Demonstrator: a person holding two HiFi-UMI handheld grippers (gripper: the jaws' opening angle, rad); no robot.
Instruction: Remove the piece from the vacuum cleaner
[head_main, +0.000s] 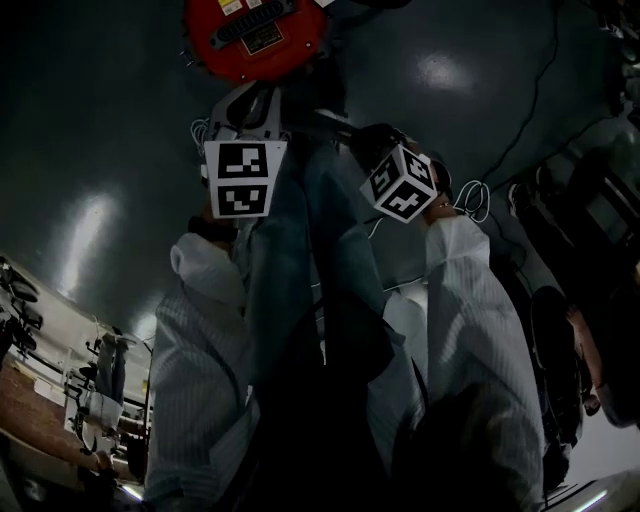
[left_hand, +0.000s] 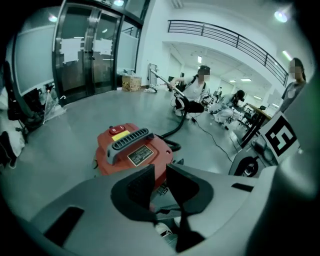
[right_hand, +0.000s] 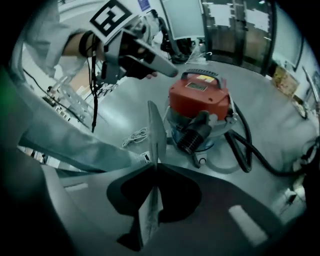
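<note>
The red vacuum cleaner (head_main: 255, 35) stands on the grey floor ahead of both grippers, also in the left gripper view (left_hand: 132, 152) and the right gripper view (right_hand: 200, 97). It has a black handle on top and a black hose (right_hand: 250, 150) at its side. My right gripper (right_hand: 155, 170) is shut on a thin flat grey piece (right_hand: 156, 130) that stands edge-on between the jaws, apart from the vacuum. My left gripper (left_hand: 160, 175) is slightly open with nothing between its jaws, just above the vacuum. In the head view, the left gripper (head_main: 245, 110) and right gripper (head_main: 365, 140) hover side by side below the vacuum.
A white coiled cable (right_hand: 132, 136) lies on the floor left of the vacuum. The hose (left_hand: 177, 127) runs away across the floor toward seated people (left_hand: 192, 90). Glass doors (left_hand: 85, 55) stand at the left. The person's legs fill the lower head view.
</note>
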